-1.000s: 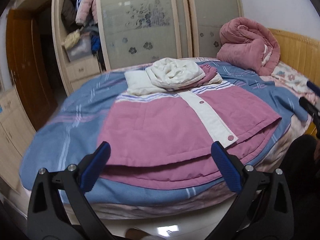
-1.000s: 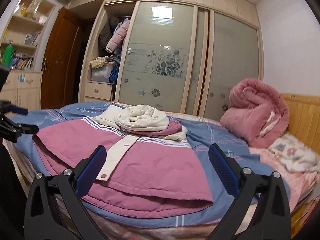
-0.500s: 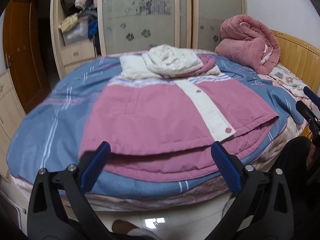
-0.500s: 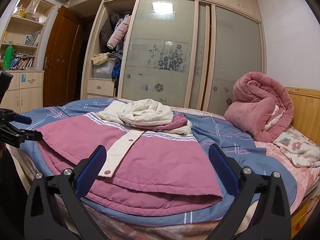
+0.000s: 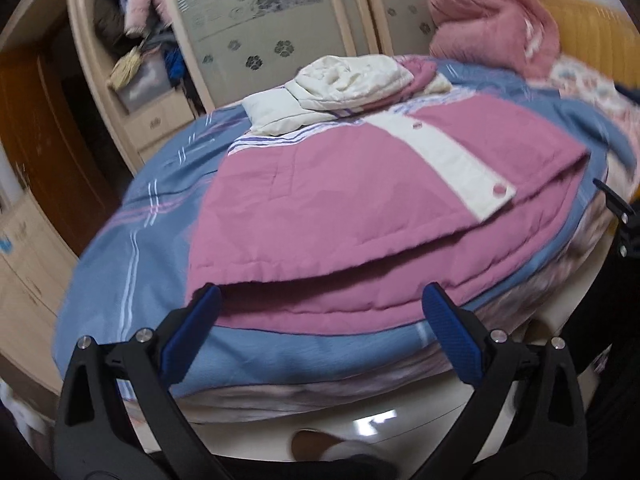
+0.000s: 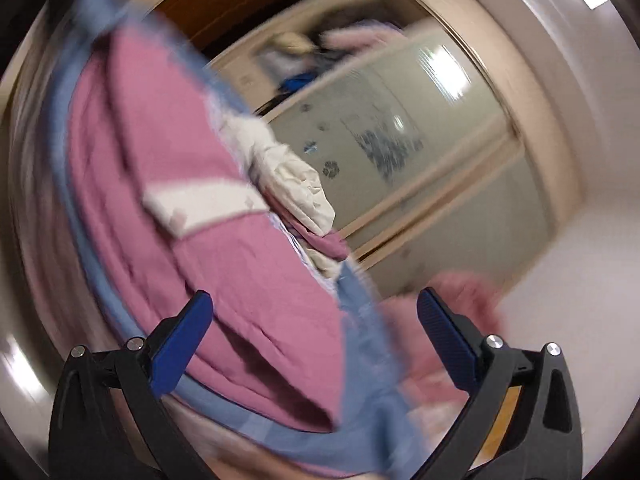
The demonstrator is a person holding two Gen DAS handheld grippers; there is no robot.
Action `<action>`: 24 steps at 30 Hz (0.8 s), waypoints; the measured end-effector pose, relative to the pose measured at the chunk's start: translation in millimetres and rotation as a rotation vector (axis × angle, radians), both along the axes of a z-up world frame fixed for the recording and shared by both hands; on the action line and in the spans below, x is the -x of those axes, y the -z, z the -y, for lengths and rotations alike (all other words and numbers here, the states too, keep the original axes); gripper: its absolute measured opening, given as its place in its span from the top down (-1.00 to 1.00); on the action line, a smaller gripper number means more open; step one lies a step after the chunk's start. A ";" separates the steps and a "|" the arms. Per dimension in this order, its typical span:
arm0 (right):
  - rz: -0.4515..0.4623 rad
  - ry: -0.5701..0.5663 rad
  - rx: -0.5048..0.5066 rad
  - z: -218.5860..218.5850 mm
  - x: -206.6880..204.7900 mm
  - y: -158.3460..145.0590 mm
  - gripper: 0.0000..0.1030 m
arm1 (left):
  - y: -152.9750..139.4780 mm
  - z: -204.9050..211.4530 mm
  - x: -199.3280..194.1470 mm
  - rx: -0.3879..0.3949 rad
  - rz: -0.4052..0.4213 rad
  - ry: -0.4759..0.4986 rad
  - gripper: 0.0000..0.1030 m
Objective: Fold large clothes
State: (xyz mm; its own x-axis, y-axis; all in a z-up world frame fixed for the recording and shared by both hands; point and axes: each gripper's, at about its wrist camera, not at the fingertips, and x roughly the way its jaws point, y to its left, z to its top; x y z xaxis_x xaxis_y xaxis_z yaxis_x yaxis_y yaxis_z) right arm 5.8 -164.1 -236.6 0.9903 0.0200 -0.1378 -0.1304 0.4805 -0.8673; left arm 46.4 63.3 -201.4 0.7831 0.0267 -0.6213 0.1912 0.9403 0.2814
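A pink padded jacket (image 5: 360, 208) with a white snap placket (image 5: 452, 160) and a cream hood (image 5: 352, 76) lies spread on the bed's blue striped cover (image 5: 152, 240). My left gripper (image 5: 320, 320) hovers open just short of the jacket's lower hem, nothing between its blue pads. The right wrist view is rolled sideways and blurred; there the jacket (image 6: 224, 240) fills the left half, and my right gripper (image 6: 316, 324) is open and holds nothing. Part of the right gripper's black frame (image 5: 620, 216) shows at the right edge of the left wrist view.
A rolled pink quilt (image 5: 492, 16) sits by the wooden headboard (image 5: 592, 28). Sliding wardrobe doors (image 5: 260, 12) stand behind the bed, with an open section stuffed with clothes (image 5: 140, 20). A wooden door (image 5: 44, 128) is at the left. A slippered foot (image 5: 336, 448) shows on the glossy floor.
The left gripper has moved closer to the jacket's hem. The right gripper has swung and rolled sharply sideways, blurring its view. Both stay open.
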 end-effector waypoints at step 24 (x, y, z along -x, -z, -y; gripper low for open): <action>-0.020 0.001 0.201 -6.2 -49.7 68.6 -0.97 | 26.5 19.5 -5.6 -0.027 -0.078 0.069 -0.96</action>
